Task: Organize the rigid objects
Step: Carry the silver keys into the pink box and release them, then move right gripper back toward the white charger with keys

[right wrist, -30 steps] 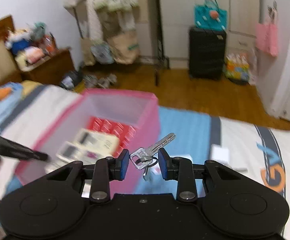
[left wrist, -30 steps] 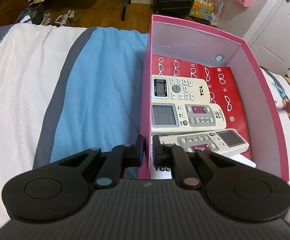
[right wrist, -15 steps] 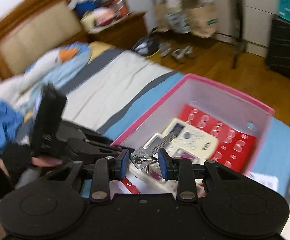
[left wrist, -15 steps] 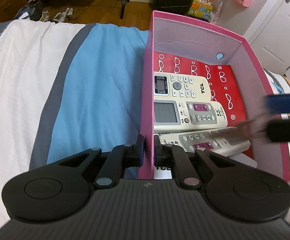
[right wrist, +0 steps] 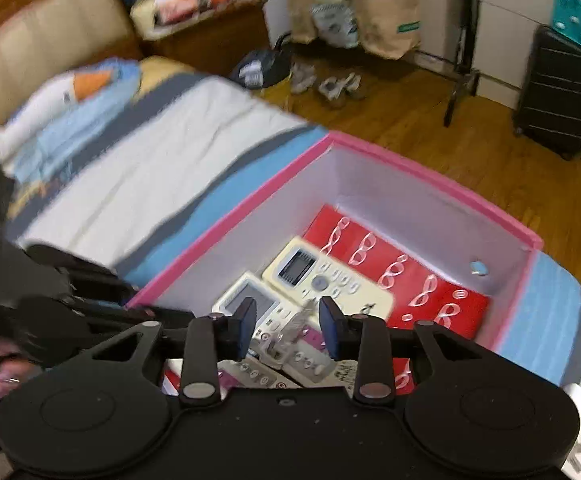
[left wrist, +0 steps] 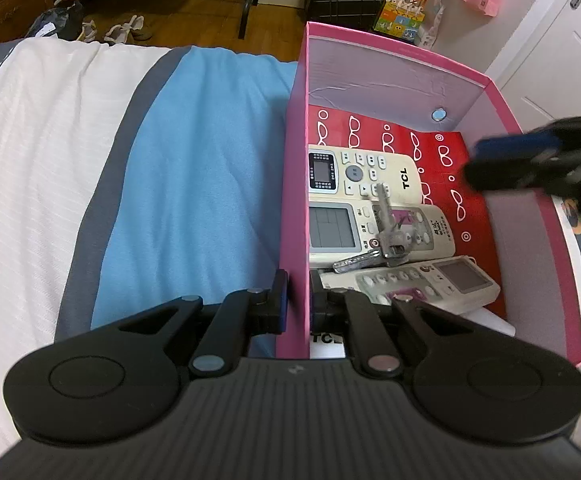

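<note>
Inside pink box (left wrist: 296, 200): keys (left wrist: 386, 236) on remotes (left wrist: 374, 216); right gripper (right wrist: 287, 330) just opened, empty; left gripper (left wrist: 298, 304) clamps box wall

1. I'm seeing the pink box (left wrist: 295, 184) showing matt card walls and a glossy red printed paper lining.
2. The keys (left wrist: 384, 240) are gleaming as bare silver metal.
3. The remotes (left wrist: 378, 176) are looking like smooth cream plastic with glossy screens.
4. The bedspread (left wrist: 194, 184) is showing soft ribbed cloth.
5. The left tongs (left wrist: 298, 300) are reading as matt black plastic.
6. The floor (right wrist: 430, 128) is shining as varnished wood.
</note>
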{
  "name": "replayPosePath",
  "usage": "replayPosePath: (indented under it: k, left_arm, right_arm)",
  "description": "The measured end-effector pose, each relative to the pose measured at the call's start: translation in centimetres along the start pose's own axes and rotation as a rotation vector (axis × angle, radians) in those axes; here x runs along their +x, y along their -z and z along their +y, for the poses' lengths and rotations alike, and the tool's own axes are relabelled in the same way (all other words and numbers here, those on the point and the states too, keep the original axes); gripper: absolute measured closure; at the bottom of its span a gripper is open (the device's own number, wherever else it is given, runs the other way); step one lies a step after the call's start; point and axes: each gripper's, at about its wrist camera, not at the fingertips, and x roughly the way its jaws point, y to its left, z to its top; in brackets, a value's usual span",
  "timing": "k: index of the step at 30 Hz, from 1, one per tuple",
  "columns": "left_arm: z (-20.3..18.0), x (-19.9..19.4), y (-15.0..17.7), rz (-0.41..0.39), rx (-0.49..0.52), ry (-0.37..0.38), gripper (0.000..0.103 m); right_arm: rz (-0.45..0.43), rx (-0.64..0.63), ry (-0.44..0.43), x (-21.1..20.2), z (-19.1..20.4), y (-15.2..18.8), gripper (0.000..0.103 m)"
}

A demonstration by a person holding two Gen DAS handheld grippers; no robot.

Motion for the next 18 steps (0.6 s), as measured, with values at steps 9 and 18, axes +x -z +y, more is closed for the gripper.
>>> replayPosePath:
  k: [9, 18]
  left_arm:
    - [0.0, 0.1, -0.1, 0.006, -0.016, -0.003, 0.094]
    - [-0.1, 0.5, -0.1, 0.021, -0.031, -0.015, 0.095]
  right_arm:
    - [-0.198, 0.257, 0.07, -10.2, -5.7, 1.4, 0.049]
    - [-0.058, 0.375, 0.23, -10.4, -10.4, 6.1, 0.046]
